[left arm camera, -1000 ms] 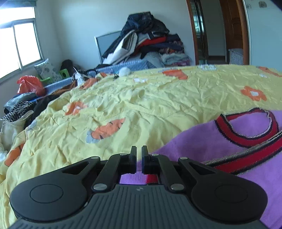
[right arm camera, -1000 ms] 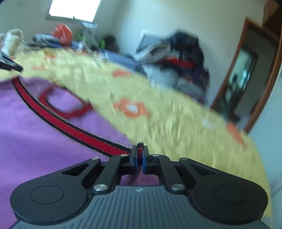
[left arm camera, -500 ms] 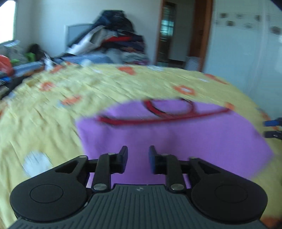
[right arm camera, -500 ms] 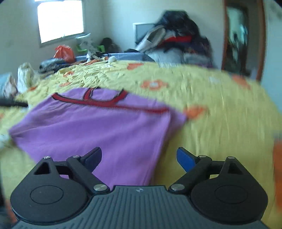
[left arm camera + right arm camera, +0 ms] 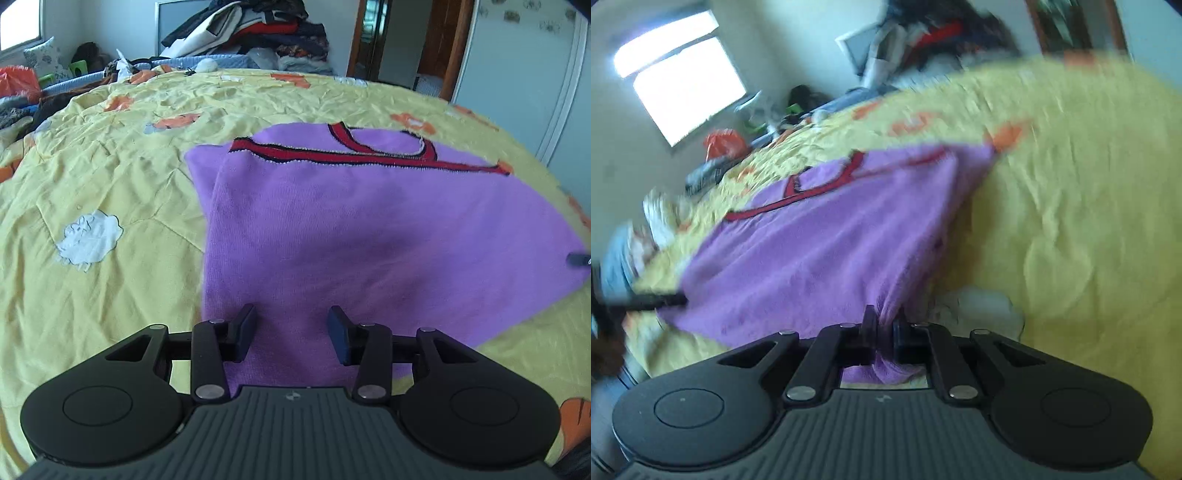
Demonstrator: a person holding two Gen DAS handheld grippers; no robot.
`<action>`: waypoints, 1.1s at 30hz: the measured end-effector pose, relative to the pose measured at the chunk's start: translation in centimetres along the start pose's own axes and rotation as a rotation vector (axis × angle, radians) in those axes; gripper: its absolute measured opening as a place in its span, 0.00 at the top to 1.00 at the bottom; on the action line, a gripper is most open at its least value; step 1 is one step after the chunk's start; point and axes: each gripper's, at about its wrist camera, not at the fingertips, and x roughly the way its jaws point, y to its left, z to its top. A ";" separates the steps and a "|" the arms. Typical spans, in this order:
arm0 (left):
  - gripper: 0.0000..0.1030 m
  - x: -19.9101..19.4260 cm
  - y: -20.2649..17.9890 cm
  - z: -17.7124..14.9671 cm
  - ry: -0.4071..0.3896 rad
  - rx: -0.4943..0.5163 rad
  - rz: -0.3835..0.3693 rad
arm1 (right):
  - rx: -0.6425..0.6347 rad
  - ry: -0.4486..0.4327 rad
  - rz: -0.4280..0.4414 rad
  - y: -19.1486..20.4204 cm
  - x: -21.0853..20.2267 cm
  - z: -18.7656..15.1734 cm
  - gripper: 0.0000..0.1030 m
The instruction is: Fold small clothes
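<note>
The left gripper (image 5: 291, 334) hovers wide apart over the near edge of the purple garment (image 5: 369, 229), which lies flat on the yellow bedspread (image 5: 110, 184). The right gripper (image 5: 884, 325) pinches the garment's near corner.

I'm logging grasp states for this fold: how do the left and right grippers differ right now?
The left gripper is open, its fingers spread above the purple garment and holding nothing; the right gripper is shut, with a bunch of that garment's edge pinched between its fingers. The left wrist view is level and sharp, the right one tilted and blurred. Both are at the garment's near edge on the yellow bedspread.
</note>
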 end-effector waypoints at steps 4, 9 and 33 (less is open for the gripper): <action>0.53 -0.3 -0.6 -0.4 0.019 0.056 0.034 | -0.113 0.003 -0.113 0.6 -1.8 0.0 0.95; 0.52 -0.8 -0.2 0.7 0.055 0.056 0.072 | -0.149 0.074 -0.176 -0.1 -2.3 0.2 0.85; 0.18 10.2 -1.2 10.9 -0.073 -0.096 0.139 | -0.301 0.027 -0.231 2.8 9.5 8.0 0.28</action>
